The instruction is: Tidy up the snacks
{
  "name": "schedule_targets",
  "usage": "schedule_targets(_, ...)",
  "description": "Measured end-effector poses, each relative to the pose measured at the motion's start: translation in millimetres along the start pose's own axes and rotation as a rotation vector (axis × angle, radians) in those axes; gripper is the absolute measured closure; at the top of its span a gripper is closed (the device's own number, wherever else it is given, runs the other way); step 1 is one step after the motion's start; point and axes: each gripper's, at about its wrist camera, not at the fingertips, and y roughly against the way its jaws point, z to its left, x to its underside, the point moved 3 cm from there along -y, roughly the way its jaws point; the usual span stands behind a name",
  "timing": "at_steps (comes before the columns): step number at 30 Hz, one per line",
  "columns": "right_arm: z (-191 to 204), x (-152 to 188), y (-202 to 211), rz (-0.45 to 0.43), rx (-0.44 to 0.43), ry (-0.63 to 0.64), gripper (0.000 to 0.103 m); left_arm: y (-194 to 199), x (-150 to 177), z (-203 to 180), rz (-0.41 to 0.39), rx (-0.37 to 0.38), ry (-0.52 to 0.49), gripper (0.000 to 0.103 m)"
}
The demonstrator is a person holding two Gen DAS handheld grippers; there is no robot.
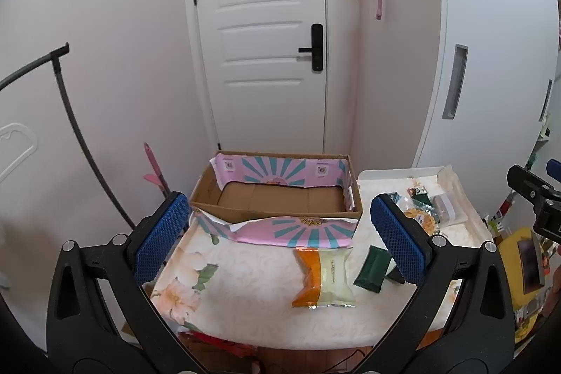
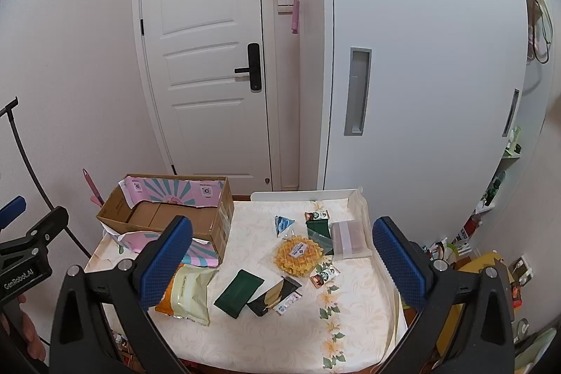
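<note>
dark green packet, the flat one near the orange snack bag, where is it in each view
Left wrist view: the dark green packet lies right of centre, just right of the orange snack bag, partly behind the right blue pad.
Right wrist view: the packet lies low and centre-left, again right of the bag.
Shared landmark: the cardboard box at the table's far left.

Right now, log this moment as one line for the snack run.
stage: start | left gripper: open, empty | right gripper: open, empty | box: empty | snacks: loose on table, waffle among them
</note>
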Motion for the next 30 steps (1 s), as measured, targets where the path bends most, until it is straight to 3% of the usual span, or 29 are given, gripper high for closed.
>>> schedule_targets(30, 4.0, -7.2, 5.7, -0.028, 0.003, 0.023, 0.001, 3.4, 3.7, -3.2, -0.009, 0.018, -0.008, 0.0)
